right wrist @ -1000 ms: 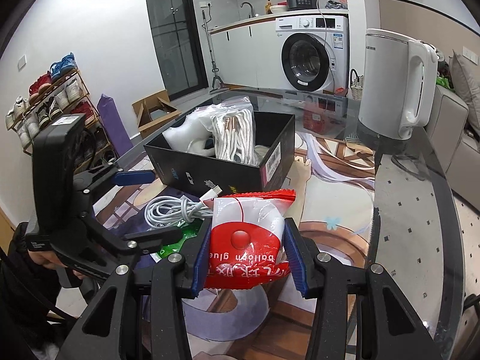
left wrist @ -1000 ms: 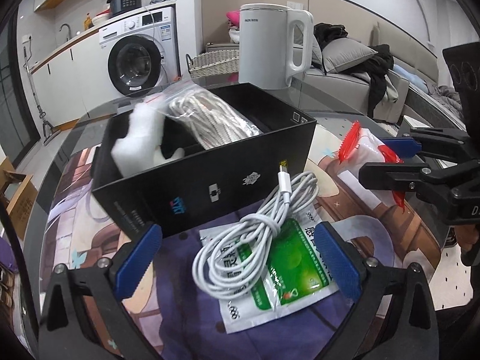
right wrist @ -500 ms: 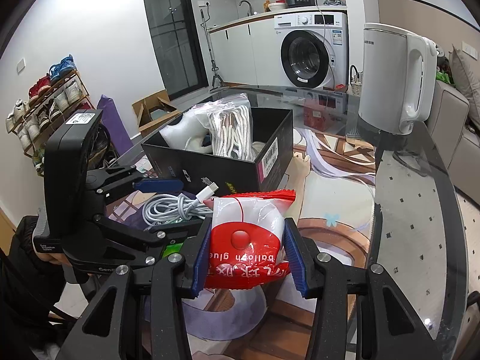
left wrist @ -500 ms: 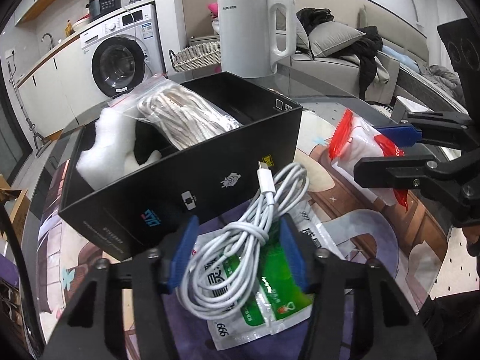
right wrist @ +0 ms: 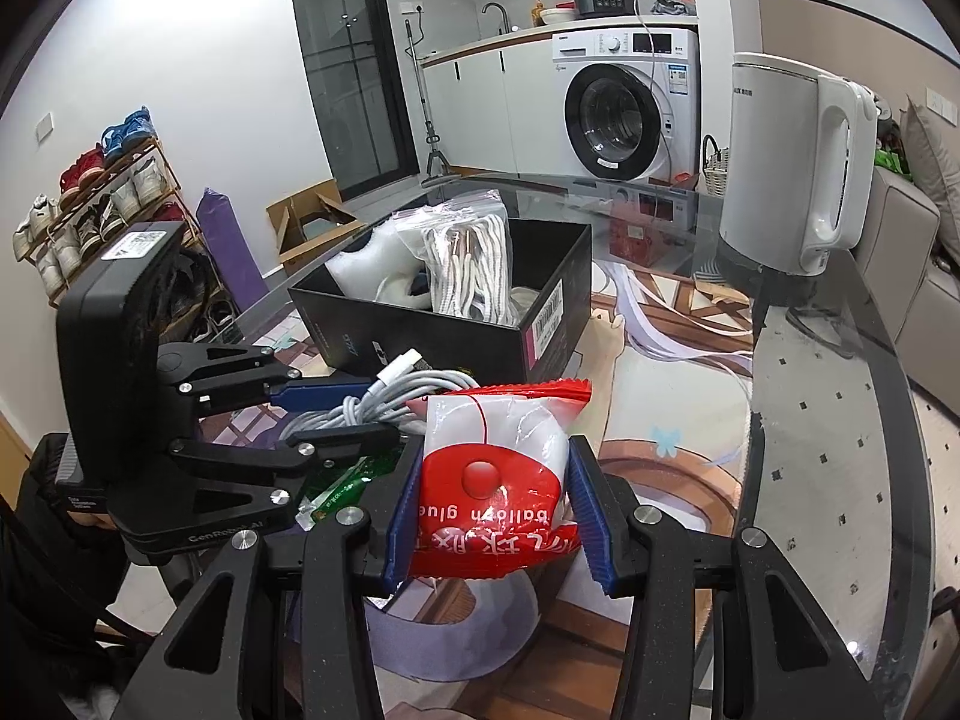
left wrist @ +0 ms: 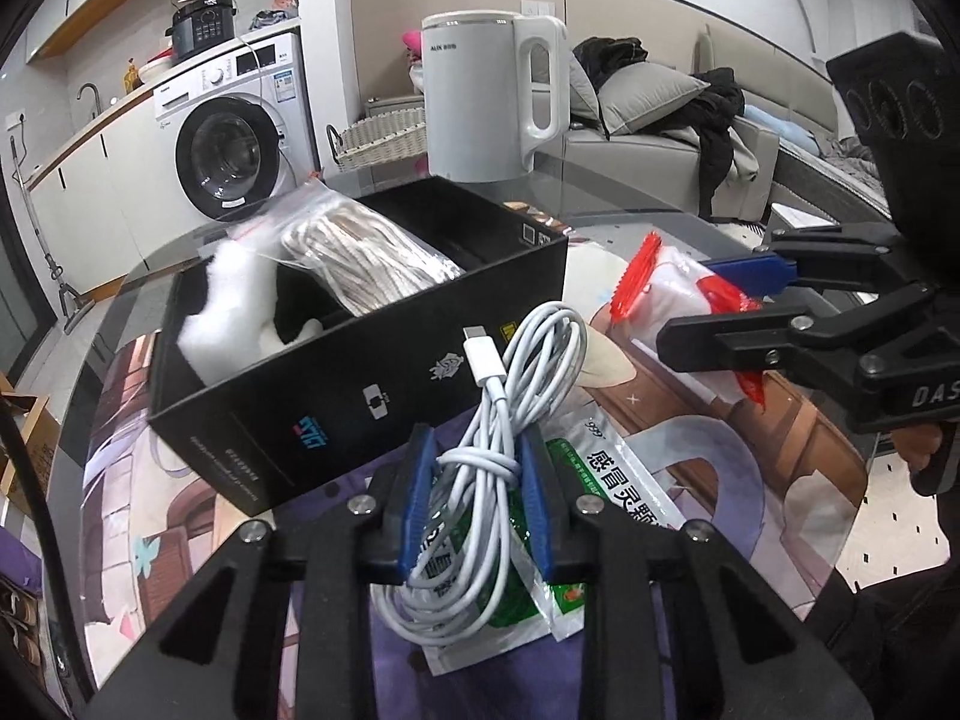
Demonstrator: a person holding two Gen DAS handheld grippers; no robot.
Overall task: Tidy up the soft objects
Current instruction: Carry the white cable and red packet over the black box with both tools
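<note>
Basically, left gripper (left wrist: 478,501) pinched the white cable bundle (left wrist: 510,414) above the green sachet (left wrist: 606,492); right gripper (right wrist: 498,516) clamped the red balloon-glue bag (right wrist: 501,474), both just in front of the black box (left wrist: 360,372).

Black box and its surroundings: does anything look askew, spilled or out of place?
Nothing is spilled or damaged. The bagged cords stick up above the rim of the black box, leaning rather than lying flat. The green sachet lies loose on the table beside the box, under the white cable.
</note>
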